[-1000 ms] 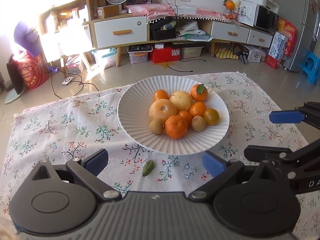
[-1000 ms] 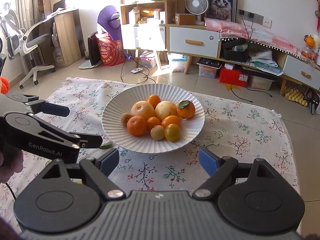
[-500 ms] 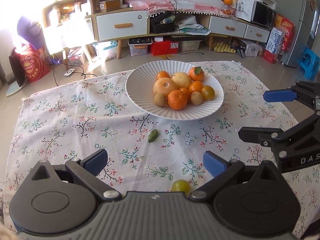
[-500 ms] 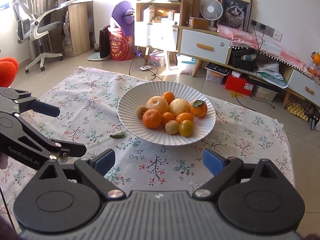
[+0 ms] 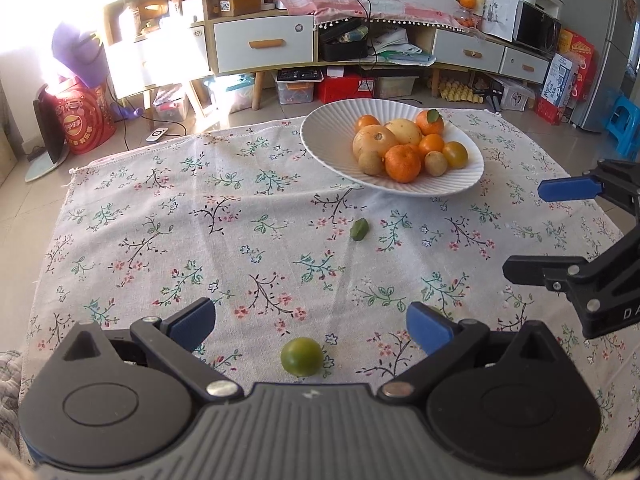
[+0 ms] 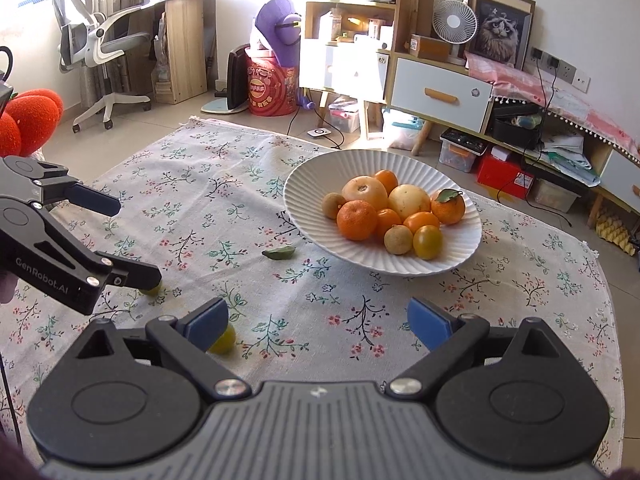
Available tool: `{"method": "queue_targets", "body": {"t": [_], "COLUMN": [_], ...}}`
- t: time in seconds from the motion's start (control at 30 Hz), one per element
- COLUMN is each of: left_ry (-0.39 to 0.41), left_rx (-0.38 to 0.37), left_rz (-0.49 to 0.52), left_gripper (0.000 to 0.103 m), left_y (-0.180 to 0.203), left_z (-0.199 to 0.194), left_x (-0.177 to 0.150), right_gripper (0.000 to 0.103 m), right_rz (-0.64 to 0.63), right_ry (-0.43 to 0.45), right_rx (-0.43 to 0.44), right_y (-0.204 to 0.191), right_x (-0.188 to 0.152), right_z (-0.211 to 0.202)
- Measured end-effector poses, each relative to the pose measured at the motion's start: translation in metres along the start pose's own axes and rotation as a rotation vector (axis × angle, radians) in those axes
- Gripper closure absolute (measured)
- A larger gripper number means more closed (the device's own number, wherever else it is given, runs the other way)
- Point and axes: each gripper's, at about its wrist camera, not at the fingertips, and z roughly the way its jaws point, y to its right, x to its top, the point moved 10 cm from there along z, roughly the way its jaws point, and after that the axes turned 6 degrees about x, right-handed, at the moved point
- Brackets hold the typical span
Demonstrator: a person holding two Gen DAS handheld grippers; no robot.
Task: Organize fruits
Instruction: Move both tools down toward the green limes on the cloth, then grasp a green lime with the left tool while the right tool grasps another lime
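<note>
A white ribbed plate (image 5: pixel 328 136) (image 6: pixel 312 184) holds several oranges and smaller yellow and brown fruits on the floral tablecloth. A small green fruit (image 5: pixel 302 357) lies on the cloth between the fingers of my left gripper (image 5: pixel 311 324), near their base and untouched; the gripper is open. In the right wrist view the left gripper (image 6: pixel 124 240) hovers at the left, its lower finger over that green fruit (image 6: pixel 152 290). My right gripper (image 6: pixel 318 320) (image 5: pixel 540 232) is opening with nothing gripped. A yellow-green fruit (image 6: pixel 224 340) peeks from behind its left finger. A loose green leaf (image 5: pixel 359 229) (image 6: pixel 280 253) lies before the plate.
The floral tablecloth (image 5: pixel 180 220) covers a low table with tiled floor around it. Beyond stand a white drawer cabinet (image 5: pixel 264 42), shelves, boxes and cables. An office chair (image 6: pixel 96 48) and a red plush (image 6: pixel 28 116) are at the left.
Both grippers have pulled back from the plate, the left one also shifting left. The green fruit has come into view between the left fingers. The right jaws have widened a little.
</note>
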Motion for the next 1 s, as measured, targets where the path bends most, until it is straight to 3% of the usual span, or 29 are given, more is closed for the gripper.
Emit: {"method": "queue_targets", "body": {"t": [0.13,0.43,0.53,0.6,1.0], "left_ry": [0.000,0.014,-0.004,-0.022,-0.066], "left_rx": [0.013,-0.030,-0.050,-0.052,-0.091], "left_rz": [0.031,0.103,0.110,0.113,0.097], "left_gripper": [0.023,0.025,0.032,0.046,0.077], "left_y": [-0.007,-0.007,-0.005,-0.003,0.001], "left_z": [0.007,0.019,0.024,0.026,0.027], "left_x": [-0.012,-0.031,-0.035,-0.036,-0.040], "right_gripper": [0.007,0.007,0.007,0.007,0.012], "right_rz": [-0.043,-0.107,-0.125,-0.142,-0.158], "right_ry": [-0.004,-0.014,-0.027,-0.042,-0.077], "right_rx": [0.015,0.068,0.083,0.080,0.097], "right_y": [-0.011,-0.034,-0.041,-0.044,-0.053], "right_x": [-0.005,-0.018,-0.024,-0.028,-0.035], "right_z": [0.006,0.016,0.021,0.025,0.034]}}
